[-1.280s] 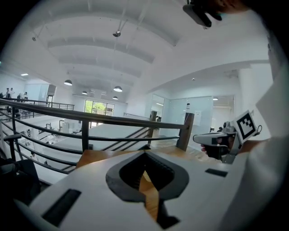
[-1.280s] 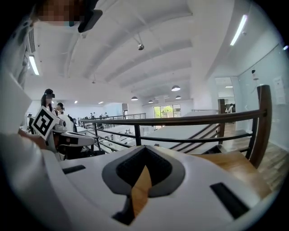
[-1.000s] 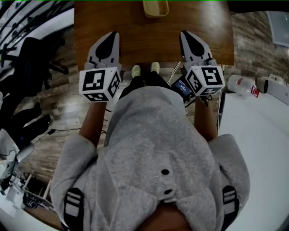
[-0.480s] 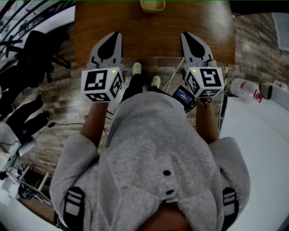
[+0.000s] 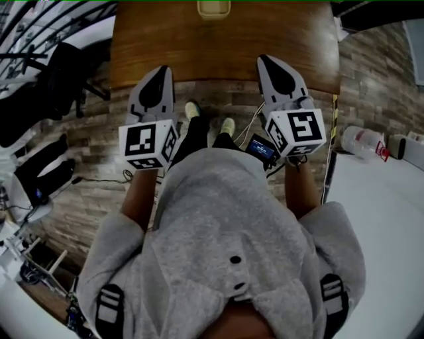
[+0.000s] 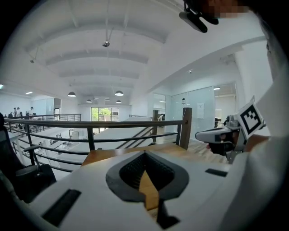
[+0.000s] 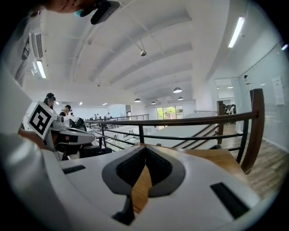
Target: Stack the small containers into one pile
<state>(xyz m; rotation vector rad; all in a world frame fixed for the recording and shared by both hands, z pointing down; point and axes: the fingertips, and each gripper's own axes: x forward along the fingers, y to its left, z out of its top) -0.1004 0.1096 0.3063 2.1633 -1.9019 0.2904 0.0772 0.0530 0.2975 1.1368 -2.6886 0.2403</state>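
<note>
A pale yellow small container (image 5: 213,8) shows at the very top of the head view, on the far part of the brown wooden table (image 5: 225,46); it is cut off by the frame. My left gripper (image 5: 162,69) is shut and holds nothing, its tip over the table's near edge. My right gripper (image 5: 265,60) is likewise shut and empty, just over that edge. In the left gripper view the closed jaws (image 6: 144,154) point across the table top (image 6: 106,155), with the right gripper (image 6: 219,134) beside them. The right gripper view shows its closed jaws (image 7: 145,148).
Plank floor (image 5: 93,152) lies under the person's shoes (image 5: 193,109). A black chair (image 5: 63,73) stands left. A white surface (image 5: 391,218) with a bottle (image 5: 361,140) is on the right. A dark railing (image 6: 90,124) runs behind the table.
The person has stepped back from the table. Both grippers came back toward its near edge, and the yellow container has slid up to the top of the head view.
</note>
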